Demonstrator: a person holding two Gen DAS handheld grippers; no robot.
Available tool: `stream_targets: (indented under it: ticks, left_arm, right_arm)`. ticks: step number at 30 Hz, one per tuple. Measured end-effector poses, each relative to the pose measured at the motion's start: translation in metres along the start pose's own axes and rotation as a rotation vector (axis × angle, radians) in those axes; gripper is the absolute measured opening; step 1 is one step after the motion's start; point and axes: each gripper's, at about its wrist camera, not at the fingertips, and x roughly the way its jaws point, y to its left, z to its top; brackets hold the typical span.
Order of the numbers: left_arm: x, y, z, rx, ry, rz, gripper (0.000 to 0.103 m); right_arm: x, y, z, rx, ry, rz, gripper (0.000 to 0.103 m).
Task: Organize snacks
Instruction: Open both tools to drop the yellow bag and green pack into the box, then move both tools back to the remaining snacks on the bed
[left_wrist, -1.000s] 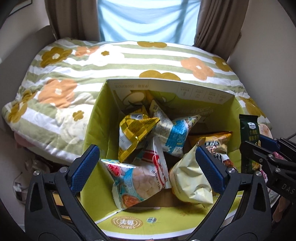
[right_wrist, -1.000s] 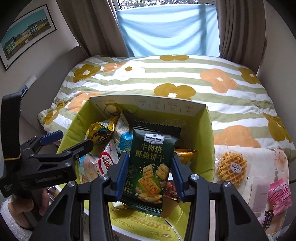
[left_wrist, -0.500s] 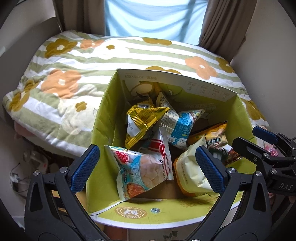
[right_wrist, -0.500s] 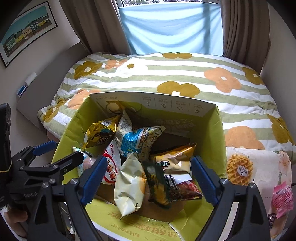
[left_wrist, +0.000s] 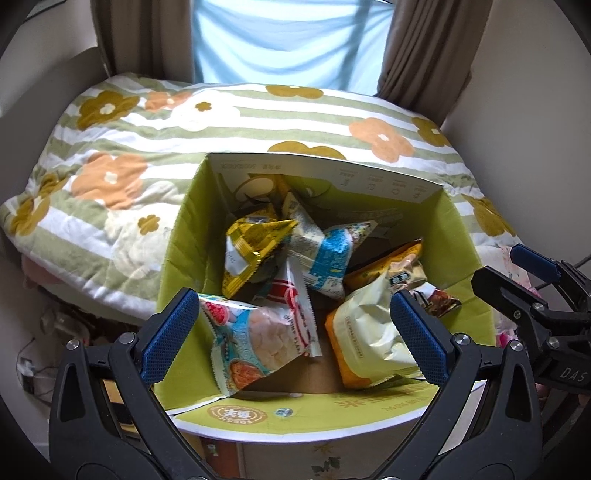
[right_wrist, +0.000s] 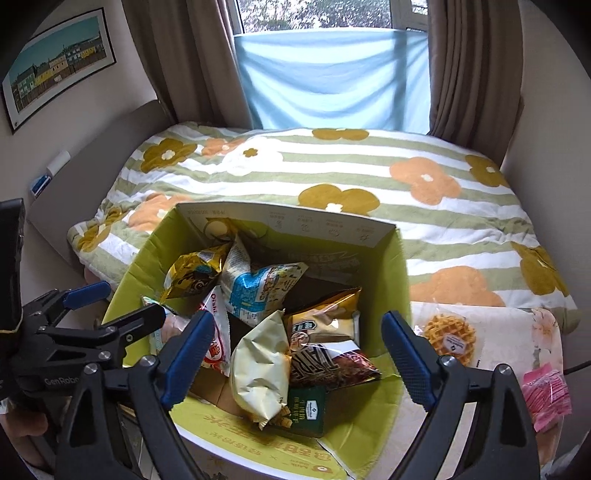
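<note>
A green cardboard box (left_wrist: 184, 236) (right_wrist: 402, 280) stands open in front of both grippers and holds several snack bags. A dark green cracker packet (right_wrist: 306, 410) lies at the box's near edge, beside a pale yellow bag (right_wrist: 258, 369) (left_wrist: 369, 332). My right gripper (right_wrist: 295, 354) is open and empty above the box's near side. My left gripper (left_wrist: 291, 336) is open and empty over the box's near left part. A waffle packet (right_wrist: 448, 332) and a pink packet (right_wrist: 550, 391) lie outside the box to the right.
A bed with a striped flowered quilt (right_wrist: 332, 173) lies behind the box. The curtained window (right_wrist: 332, 74) is at the back. A wall rises at the right (left_wrist: 535, 129). A framed picture (right_wrist: 55, 70) hangs at the left.
My right gripper opened and let go of the dark green cracker packet, which dropped into the box's near edge. The left gripper stayed open and shifted slightly.
</note>
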Motion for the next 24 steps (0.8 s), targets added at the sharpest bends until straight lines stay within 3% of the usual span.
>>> stream_targets:
  ticks: [7, 14, 24]
  left_arm:
    - [-0.014, -0.041, -0.001, 0.049, -0.03, -0.039, 0.103]
    - [-0.033, -0.11, -0.02, 0.099, -0.067, -0.043, 0.103]
    - [-0.031, -0.225, -0.071, 0.136, -0.011, -0.106, 0.103]
  right_arm:
    - [-0.033, -0.031, -0.014, 0.063, -0.014, -0.018, 0.09]
    - [-0.079, -0.079, -0.041, 0.075, -0.044, -0.079, 0.09]
    - [-0.142, -0.179, -0.105, 0.154, -0.038, -0.119, 0.09]
